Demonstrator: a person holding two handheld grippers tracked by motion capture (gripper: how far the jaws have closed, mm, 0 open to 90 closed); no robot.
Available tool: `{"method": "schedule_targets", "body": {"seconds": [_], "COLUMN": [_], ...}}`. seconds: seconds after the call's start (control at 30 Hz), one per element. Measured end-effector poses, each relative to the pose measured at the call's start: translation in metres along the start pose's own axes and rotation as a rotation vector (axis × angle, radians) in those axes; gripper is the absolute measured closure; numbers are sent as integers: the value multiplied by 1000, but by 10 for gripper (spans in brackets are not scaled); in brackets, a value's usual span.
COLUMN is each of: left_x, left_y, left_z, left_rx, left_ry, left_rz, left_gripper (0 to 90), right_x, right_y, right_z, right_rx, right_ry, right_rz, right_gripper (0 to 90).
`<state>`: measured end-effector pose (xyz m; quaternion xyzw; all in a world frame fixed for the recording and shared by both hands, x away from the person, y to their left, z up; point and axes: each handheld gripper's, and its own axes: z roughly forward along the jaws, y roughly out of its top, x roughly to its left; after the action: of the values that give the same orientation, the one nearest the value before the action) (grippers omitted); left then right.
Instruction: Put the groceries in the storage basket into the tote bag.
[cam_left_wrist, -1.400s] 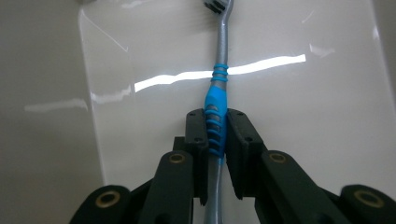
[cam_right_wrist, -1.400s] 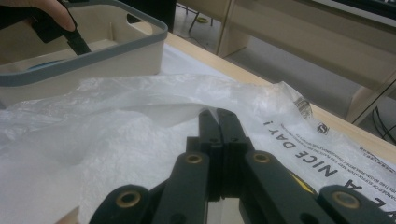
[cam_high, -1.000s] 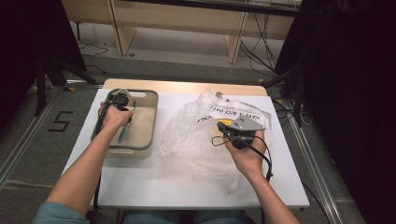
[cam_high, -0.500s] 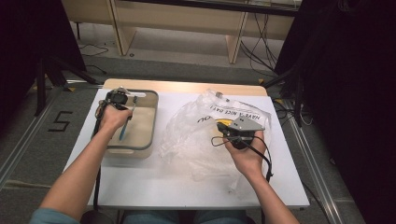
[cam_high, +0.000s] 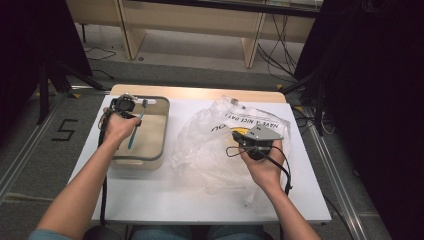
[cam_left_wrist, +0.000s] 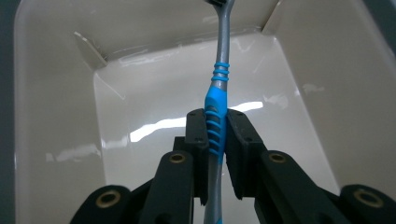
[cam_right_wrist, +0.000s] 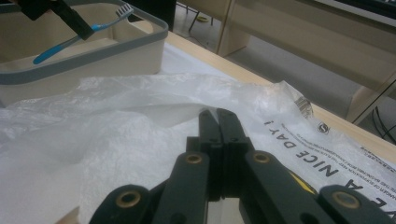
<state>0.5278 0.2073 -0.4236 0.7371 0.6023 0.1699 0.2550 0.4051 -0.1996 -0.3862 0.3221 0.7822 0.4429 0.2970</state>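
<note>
The left hand-held gripper (cam_left_wrist: 215, 140) reaches over the beige bin (cam_high: 161, 125), jaws clamped on a blue-and-grey toothbrush (cam_left_wrist: 217, 107) held above the bin's floor, bristles away. The right hand-held gripper (cam_right_wrist: 218, 122), jaws closed and empty, rests on the crumpled clear plastic bag (cam_high: 210, 145) on the tabletop (cam_high: 165, 200).

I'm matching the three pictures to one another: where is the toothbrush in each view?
High view: the toothbrush is upper left, over the bin, in the left gripper.
Left gripper view: centre, running up between the jaws, head cut off at the top edge.
Right gripper view: top left, slanting over the bin.
Shared landmark: the bin's grey rim.
</note>
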Motion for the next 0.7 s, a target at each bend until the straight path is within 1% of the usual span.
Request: {"method": "schedule_targets", "body": {"seconds": [0.1, 0.13, 0.2, 0.23, 0.27, 0.43, 0.47, 0.5, 0.53, 0.57, 0.7], "left_x": [0, 0, -1, -2, -2, -6, -6, -8, -8, -10, -12], "left_y": [-1, -1, -1, -1, -1, -1, -1, -1, -1, -1, -1], "left_z": [-3, -4, -5, -8, -10, -15, -15, -18, -18, -21, -27], "left_rx": [-23, -29, -35, -44, -51, -84, -84, -97, -97, -109, -134], "left_ry": [-7, -6, -8, -13, -14, -25, -25, -29, -29, -34, -44], "left_rz": [3, 10, 11, 11, 21, 27, 27, 31, 31, 36, 44], "left_gripper": [795, 795, 795, 795, 796, 796, 796, 796, 796, 796, 796], "right_x": [0, 0, 0, 0, 0, 0, 0, 0, 0, 0, 0], "right_y": [0, 0, 0, 0, 0, 0, 0, 0, 0, 0, 0], "right_z": [0, 0, 0, 0, 0, 0, 0, 0, 0, 0, 0], "right_rx": [0, 0, 0, 2, 2, 3, 2, 3, 1, 1, 2], "right_ry": [-1, -1, -1, 0, -1, 0, -1, -1, -1, -1, 0], "right_rz": [0, 0, 0, 1, 2, 0, 1, 2, 2, 0, 2], "right_gripper": [900, 900, 900, 900, 900, 900, 900, 900, 900, 900, 900]}}
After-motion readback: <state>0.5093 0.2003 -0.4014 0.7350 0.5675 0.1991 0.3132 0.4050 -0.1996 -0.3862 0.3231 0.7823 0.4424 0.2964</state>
